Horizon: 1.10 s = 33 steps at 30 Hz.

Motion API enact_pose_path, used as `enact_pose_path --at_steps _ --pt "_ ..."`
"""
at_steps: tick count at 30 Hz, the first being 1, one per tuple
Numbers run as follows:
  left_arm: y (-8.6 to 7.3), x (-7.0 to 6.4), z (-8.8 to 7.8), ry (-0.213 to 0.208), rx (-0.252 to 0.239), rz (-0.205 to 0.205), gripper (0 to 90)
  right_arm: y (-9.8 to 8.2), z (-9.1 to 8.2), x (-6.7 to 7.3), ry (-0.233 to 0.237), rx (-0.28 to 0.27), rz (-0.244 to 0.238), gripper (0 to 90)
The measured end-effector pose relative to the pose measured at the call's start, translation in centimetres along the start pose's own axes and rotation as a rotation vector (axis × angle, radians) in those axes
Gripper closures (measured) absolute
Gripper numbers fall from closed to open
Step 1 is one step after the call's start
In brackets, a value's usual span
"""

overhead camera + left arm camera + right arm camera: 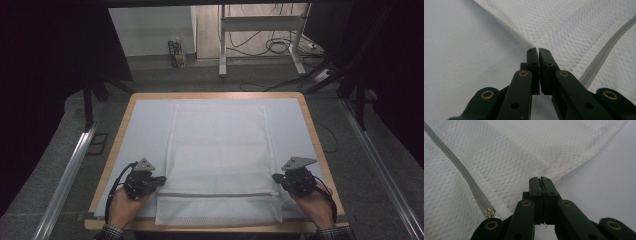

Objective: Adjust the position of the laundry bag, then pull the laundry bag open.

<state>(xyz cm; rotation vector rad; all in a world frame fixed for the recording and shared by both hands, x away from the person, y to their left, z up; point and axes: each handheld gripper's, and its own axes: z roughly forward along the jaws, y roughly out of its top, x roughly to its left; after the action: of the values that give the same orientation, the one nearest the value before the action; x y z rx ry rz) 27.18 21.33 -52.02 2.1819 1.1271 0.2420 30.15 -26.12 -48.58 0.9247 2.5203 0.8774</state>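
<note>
High view: a white mesh bag (220,155) lies flat on the pale sheet (145,125) covering the table (310,117), its grey zipper (215,194) running across near the front edge. At the bag's left edge, the left gripper (161,179) pinches the mesh, jaws closed on it. At the right edge, the right gripper (276,178) is likewise clamped on the fabric; right gripper view shows mesh squeezed between the jaws, with the zipper pull (490,213) just beside.
</note>
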Motion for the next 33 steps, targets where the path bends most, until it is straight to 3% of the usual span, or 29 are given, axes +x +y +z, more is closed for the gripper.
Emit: enact_pose_path --at_steps 8,14,18,25,29,33 --pt "0.0 -0.4 0.8 0.017 0.044 0.035 85.7 -0.4 1.0 -0.3 0.018 0.065 0.010 87.0" --pt "0.0 -0.4 1.0 0.023 0.042 0.030 81.4 -0.6 1.4 -0.4 0.028 0.097 0.011 86.1" --pt "0.0 -0.2 0.9 0.024 0.005 -0.005 65.2 -0.5 1.4 -0.3 0.022 0.061 -0.016 69.5" --pt "0.0 0.0 1.3 0.030 -0.045 -0.025 29.9 -0.3 1.6 0.0 -0.028 0.029 -0.060 44.6" --pt "0.2 -0.1 1.1 0.035 -0.076 -0.024 21.0 -0.3 1.6 -0.2 -0.030 0.003 -0.060 35.3" --pt "0.2 0.0 0.9 0.030 -0.092 -0.029 18.5 -0.3 1.7 -0.3 -0.030 -0.012 -0.060 29.9"
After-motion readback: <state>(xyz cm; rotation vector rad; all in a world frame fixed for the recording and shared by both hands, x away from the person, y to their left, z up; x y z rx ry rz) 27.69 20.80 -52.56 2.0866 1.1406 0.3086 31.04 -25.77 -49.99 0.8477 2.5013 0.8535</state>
